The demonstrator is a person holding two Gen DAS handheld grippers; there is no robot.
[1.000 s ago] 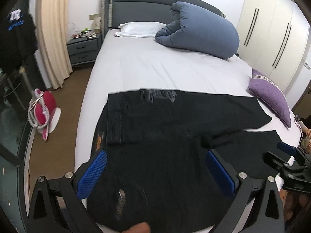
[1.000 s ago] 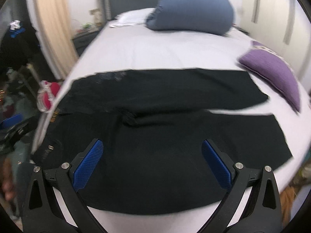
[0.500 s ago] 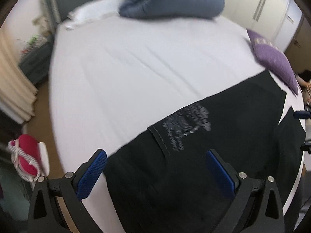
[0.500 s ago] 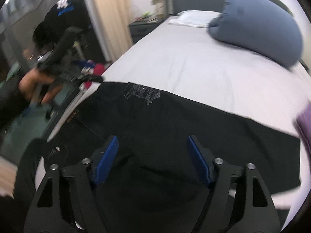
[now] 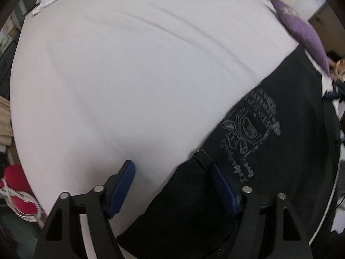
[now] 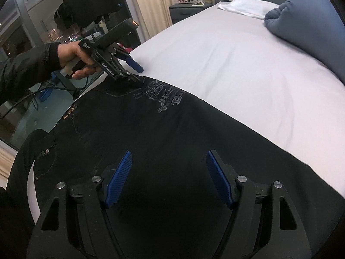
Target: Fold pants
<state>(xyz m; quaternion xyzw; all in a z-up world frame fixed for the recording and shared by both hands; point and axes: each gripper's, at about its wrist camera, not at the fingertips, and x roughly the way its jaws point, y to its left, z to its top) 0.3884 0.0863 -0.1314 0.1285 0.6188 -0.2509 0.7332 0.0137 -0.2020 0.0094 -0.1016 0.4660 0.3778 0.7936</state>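
Black pants (image 6: 172,133) with a grey embroidered pocket design (image 5: 248,129) lie flat on the white bed (image 5: 140,64). My left gripper (image 5: 172,172) is open and low at the pants' far waist corner (image 5: 198,157), one finger over the sheet, the other over the cloth. It also shows in the right wrist view (image 6: 138,75), held by a hand at that corner. My right gripper (image 6: 169,166) is open above the middle of the pants, apart from the cloth.
A purple cushion (image 5: 301,30) lies at the bed's right side. A blue duvet (image 6: 306,21) and a white pillow (image 6: 250,6) lie near the headboard. A nightstand (image 6: 187,8), a curtain and a window stand left of the bed. A red item (image 5: 15,190) lies on the floor.
My left gripper has moved forward and down to the far waist corner and narrowed a little. My right gripper has swung left over the pants' middle, its jaws closer together than a second ago.
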